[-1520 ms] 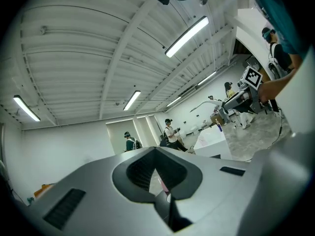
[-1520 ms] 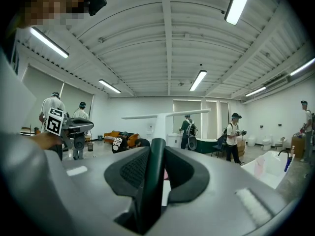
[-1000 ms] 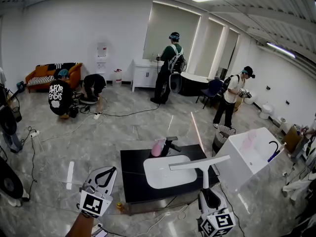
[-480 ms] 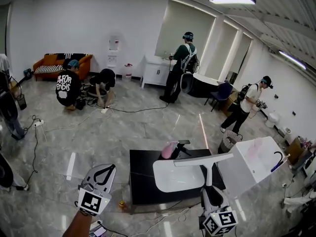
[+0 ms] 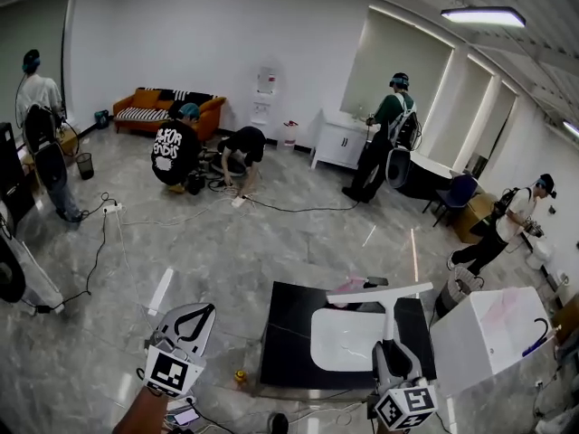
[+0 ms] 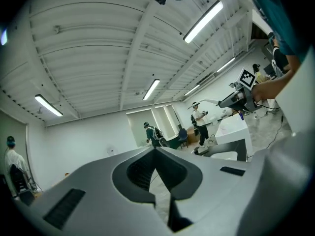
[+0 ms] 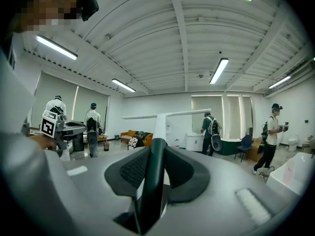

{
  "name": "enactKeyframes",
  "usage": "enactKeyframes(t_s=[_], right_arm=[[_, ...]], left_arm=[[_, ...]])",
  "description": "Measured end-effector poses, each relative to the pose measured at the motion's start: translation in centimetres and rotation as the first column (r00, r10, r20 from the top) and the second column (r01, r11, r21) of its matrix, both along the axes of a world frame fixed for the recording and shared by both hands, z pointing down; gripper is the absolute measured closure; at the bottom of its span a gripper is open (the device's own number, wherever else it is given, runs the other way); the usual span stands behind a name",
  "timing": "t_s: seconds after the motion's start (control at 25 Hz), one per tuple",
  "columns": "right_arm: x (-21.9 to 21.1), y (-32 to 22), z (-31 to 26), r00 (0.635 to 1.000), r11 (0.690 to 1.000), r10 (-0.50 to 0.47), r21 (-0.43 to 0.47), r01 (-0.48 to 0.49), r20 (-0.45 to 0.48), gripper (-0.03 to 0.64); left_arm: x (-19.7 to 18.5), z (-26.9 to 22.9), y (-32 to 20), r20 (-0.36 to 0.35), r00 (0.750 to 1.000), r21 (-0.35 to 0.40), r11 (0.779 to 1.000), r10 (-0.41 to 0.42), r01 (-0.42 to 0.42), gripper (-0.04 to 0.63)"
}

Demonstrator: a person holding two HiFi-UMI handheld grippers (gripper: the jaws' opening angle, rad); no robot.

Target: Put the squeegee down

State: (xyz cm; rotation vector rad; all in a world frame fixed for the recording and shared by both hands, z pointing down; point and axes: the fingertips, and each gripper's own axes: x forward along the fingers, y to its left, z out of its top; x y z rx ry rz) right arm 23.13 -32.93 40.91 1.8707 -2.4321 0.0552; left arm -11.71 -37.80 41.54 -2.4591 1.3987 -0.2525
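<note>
The squeegee (image 5: 385, 290) is not resting on anything. Its dark handle is gripped firmly between the pads of the right gripper (image 7: 155, 150), and the white neck and long blade are carried upright above the jaws, with the blade roughly level at the top. It is probably held this way to keep the blade clear of every surface until a resting place is chosen. In the head view the tool is lined up with the right side of the white basin (image 5: 344, 344) set into the black counter (image 5: 282, 333), toward the counter's near right corner, though its height above the counter cannot be judged. The left gripper (image 5: 203, 314) is held low over the floor, well apart from the counter's left edge. Its jaws are closed tip to tip on nothing, so it seems to be kept out of the way and not used in this step. The putting-down is judged not yet begun. The handle would have to be tilted over and lowered onto a bare strip of the counter or into the basin before the grip is released. Care would be needed so that the wide blade is not caught on the basin's rim or on the pink item (image 5: 348, 287) at the counter's far edge.
</note>
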Motion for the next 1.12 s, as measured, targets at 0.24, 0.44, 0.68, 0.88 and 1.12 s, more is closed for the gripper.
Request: enactKeyframes(t_s=[0.24, 0.44, 0.68, 0.88, 1.12], right_arm=[[-0.2, -5.1, 0.7, 0.995, 0.995, -0.100, -0.012, 0.100, 0.008, 0.514], [0.5, -8.6, 1.5, 0.989, 0.989, -0.146, -0.027, 0.146, 0.009, 0.514], [0.4, -11.2, 2.5, 0.983, 0.982, -0.181, -0.046, 0.182, 0.014, 0.514], [0.5, -13.2, 4.1, 0.980, 0.978, -0.199, -0.067, 0.200, 0.016, 0.514], [-0.1, -15.8, 6.9, 0.977, 0.971, -0.213, -0.103, 0.214, 0.025, 0.514]], left_arm=[[-0.3, 0.1, -1.4, 0.025, 0.996, 0.000, 0.996, -0.089, 0.089, 0.589], [0.3, 0.3, -2.7, 0.015, 0.990, -0.015, 0.990, -0.139, 0.139, 0.589], [0.6, 0.9, -3.3, 0.012, 0.985, -0.046, 0.984, -0.170, 0.170, 0.589], [0.5, 2.1, -4.1, 0.029, 0.981, -0.043, 0.980, -0.193, 0.194, 0.591], [0.3, 3.7, -5.1, 0.029, 0.976, -0.098, 0.971, -0.215, 0.217, 0.590]])
